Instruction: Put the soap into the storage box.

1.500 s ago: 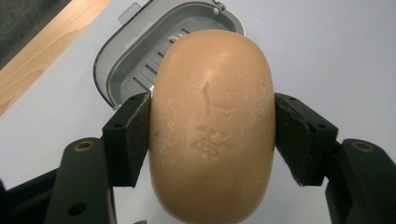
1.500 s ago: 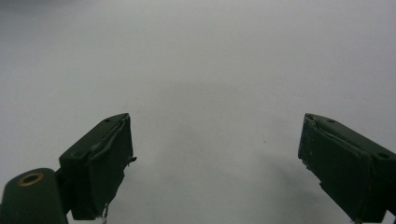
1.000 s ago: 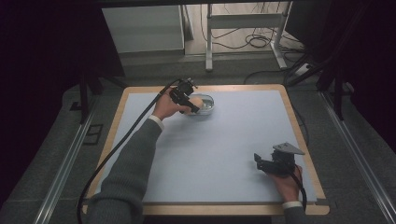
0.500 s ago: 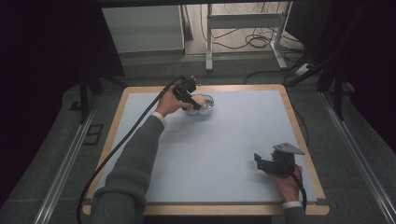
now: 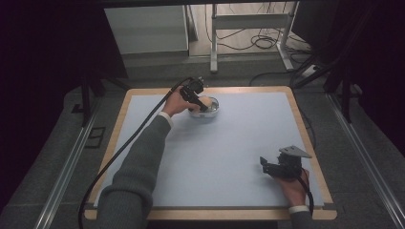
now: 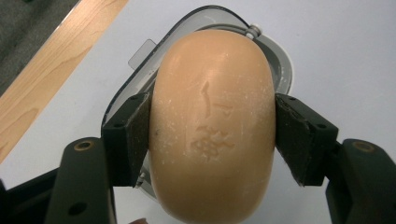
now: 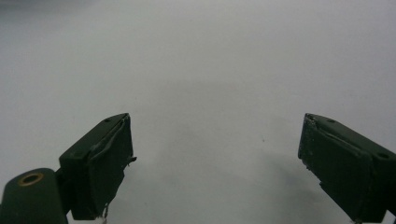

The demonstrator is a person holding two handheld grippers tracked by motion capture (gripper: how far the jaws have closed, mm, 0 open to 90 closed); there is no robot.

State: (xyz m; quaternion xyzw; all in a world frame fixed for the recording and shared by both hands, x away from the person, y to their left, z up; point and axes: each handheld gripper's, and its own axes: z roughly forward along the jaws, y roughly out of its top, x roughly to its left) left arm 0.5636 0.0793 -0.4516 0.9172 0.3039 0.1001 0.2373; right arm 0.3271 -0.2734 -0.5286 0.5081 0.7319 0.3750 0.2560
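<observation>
A tan oval bar of soap [image 6: 212, 126] with stamped marks is clamped between both pads of my left gripper [image 6: 212, 133], just above a clear soap dish [image 6: 280, 65]. From above, the left gripper [image 5: 203, 104] holds the soap [image 5: 206, 101] over the dish [image 5: 212, 112] at the far left-centre of the pale blue mat [image 5: 229, 148]. Near the table's front right, my right gripper [image 5: 263, 165] rests in a hand, and in its own view the right gripper [image 7: 215, 163] has its jaws wide apart over bare mat.
A wooden rim [image 5: 305, 138] frames the mat. The left gripper's black cable [image 5: 119, 152] trails off the table's left front corner. Beyond the far edge stand a white cabinet [image 5: 145, 28] and a metal stand's legs [image 5: 248, 21] with loose cables on the floor.
My left gripper has shifted slightly right and down with the soap, closer over the dish. The right gripper has stayed where it was.
</observation>
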